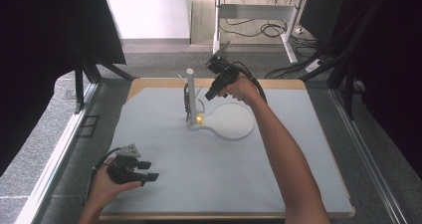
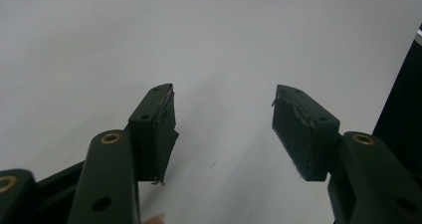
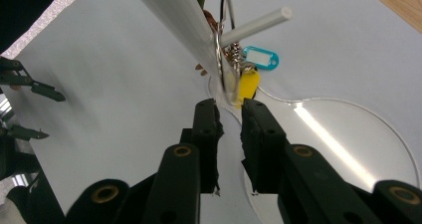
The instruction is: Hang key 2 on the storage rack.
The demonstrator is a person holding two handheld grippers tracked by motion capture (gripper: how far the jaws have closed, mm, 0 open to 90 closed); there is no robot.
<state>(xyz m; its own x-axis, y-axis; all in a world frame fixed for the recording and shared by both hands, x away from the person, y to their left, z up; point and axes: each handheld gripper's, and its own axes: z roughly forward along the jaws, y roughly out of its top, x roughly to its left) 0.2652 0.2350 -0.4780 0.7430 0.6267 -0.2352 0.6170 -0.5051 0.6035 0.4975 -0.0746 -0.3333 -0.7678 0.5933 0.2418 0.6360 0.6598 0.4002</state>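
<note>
Both hand-held grippers (image 1: 149, 170) (image 1: 211, 95) black w/ brass-ringed screw holes, worn pads (image 2: 296, 134); grey triangular plate, black cables; arms bare.

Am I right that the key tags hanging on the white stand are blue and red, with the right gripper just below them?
Not quite. The tags are blue and yellow, not red, as the right gripper view shows. The rest holds: they hang on the white stand, with the right gripper just below.

Grey carpet floor (image 1: 164, 62), black curtains (image 1: 40, 45)

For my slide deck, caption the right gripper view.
Right gripper, jaws slightly parted, beside key tags hanging on a white stand.
</note>
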